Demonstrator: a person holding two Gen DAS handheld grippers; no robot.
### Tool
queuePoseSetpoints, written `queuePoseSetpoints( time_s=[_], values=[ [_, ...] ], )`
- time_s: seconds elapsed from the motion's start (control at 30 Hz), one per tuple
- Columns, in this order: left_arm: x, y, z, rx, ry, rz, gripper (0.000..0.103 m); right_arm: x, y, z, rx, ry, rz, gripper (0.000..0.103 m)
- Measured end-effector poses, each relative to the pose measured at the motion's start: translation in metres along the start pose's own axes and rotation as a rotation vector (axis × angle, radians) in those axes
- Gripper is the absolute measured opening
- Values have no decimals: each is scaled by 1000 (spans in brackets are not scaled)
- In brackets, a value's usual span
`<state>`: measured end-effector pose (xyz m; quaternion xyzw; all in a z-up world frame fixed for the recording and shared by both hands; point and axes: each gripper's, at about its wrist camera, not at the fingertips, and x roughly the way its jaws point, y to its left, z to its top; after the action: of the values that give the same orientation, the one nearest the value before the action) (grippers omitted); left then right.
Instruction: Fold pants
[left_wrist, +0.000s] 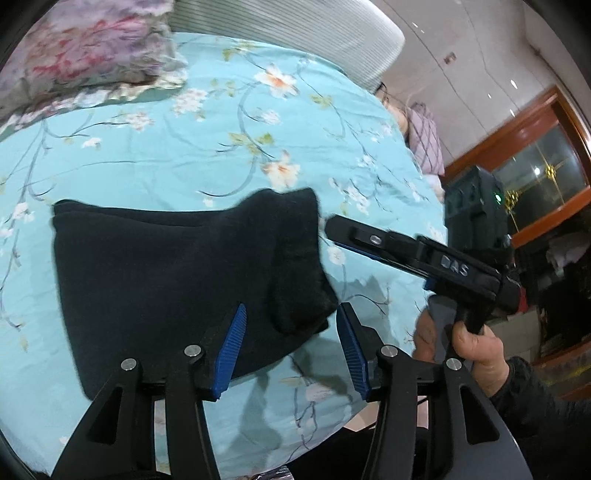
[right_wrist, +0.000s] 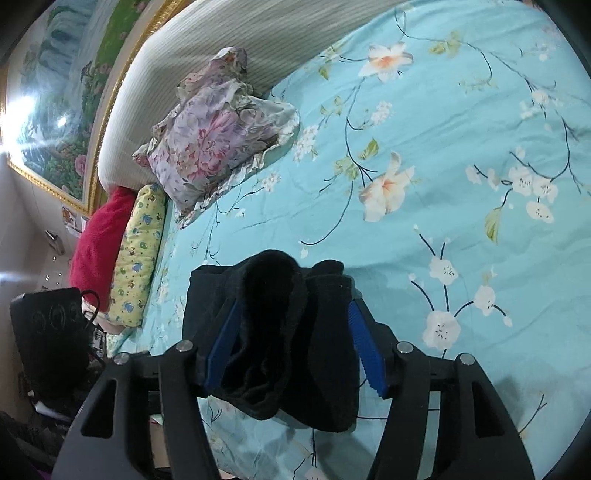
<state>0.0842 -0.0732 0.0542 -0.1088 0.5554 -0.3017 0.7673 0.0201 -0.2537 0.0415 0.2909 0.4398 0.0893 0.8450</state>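
Observation:
The black pants (left_wrist: 166, 280) lie folded into a compact bundle on the blue floral bedsheet (left_wrist: 192, 147). A fuzzy fold stands up at the bundle's right end. My left gripper (left_wrist: 290, 325) is open, its blue pads on either side of the bundle's near right corner, not gripping. My right gripper (left_wrist: 332, 227), held in a hand, shows from the side just right of the bundle. In the right wrist view the right gripper (right_wrist: 293, 314) is open with the pants (right_wrist: 273, 332) between its fingers, above the bedsheet (right_wrist: 443, 166).
A floral pillow (right_wrist: 218, 144) lies at the head of the bed against a pale striped headboard (right_wrist: 229, 44). A red cushion (right_wrist: 99, 236) and a yellow patterned roll (right_wrist: 140, 251) lie at the bed's edge. A dark device (right_wrist: 48, 332) stands beside the bed. A wooden cabinet (left_wrist: 535, 155) stands at right.

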Motion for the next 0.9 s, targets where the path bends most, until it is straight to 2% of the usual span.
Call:
queuePoseSetpoints(
  time_s=[0.5, 0.9],
  values=[
    [-43, 71, -3, -143, -78, 93, 55, 4, 35, -15, -74, 23, -81, 63],
    [-51, 86, -7, -171, -92, 134, 60, 10, 37, -20, -62, 39, -128, 66]
  ],
)
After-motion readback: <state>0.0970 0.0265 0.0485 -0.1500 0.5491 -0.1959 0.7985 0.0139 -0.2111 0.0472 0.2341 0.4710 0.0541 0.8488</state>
